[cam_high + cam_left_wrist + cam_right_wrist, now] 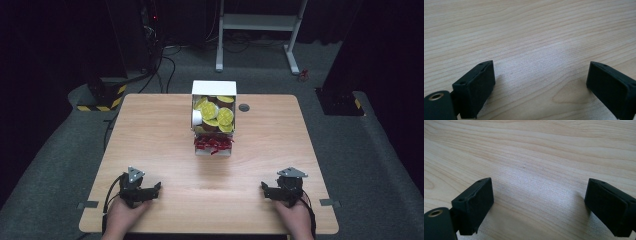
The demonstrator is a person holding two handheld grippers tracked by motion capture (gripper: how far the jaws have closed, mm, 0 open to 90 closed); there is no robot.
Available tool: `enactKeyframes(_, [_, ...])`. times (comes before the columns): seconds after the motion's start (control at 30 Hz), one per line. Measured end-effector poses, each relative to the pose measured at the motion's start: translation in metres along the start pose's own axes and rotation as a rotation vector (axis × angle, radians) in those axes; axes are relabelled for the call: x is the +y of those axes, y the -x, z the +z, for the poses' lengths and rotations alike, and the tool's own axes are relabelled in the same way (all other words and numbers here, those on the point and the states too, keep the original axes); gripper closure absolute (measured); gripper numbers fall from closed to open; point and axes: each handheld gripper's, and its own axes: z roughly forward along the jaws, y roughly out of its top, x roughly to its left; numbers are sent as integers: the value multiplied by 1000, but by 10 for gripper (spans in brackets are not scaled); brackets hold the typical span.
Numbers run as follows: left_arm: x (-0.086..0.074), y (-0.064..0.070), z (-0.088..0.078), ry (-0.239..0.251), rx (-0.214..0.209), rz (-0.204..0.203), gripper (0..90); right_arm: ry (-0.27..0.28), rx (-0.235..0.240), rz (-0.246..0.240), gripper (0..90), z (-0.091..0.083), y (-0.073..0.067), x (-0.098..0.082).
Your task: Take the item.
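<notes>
Where the grey carpet ends, a light wooden worktop (150, 135) fills the middle of the high view. At its far centre stands a white box (214, 89) packed with yellow-lidded cups (225, 116), red wrappers (213, 144) spilling at its near end (a small dark disc (244, 107) lies just beside it). Near the front edge, well apart, the left hand-held gripper (138, 188) and right hand-held gripper (282, 189) rest, both with jaws spread wide and holding nothing.

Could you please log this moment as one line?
left claw: open, empty | right claw: open, empty | white cardboard box: mid-table, untouched
</notes>
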Motion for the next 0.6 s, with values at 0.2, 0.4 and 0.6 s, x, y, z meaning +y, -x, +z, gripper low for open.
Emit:
enactKeyframes(0.2, [0,0,-1,7,-2,5,109,0,-2,2,86,0,0,0])
enactKeyframes(0.4, [0,0,-1,11,-8,1,129,-2,-3,11,90,0,-1,0])
enactKeyframes(0.6, [-1,1,-2,14,-2,-3,136,-1,-3,7,90,0,-1,0])
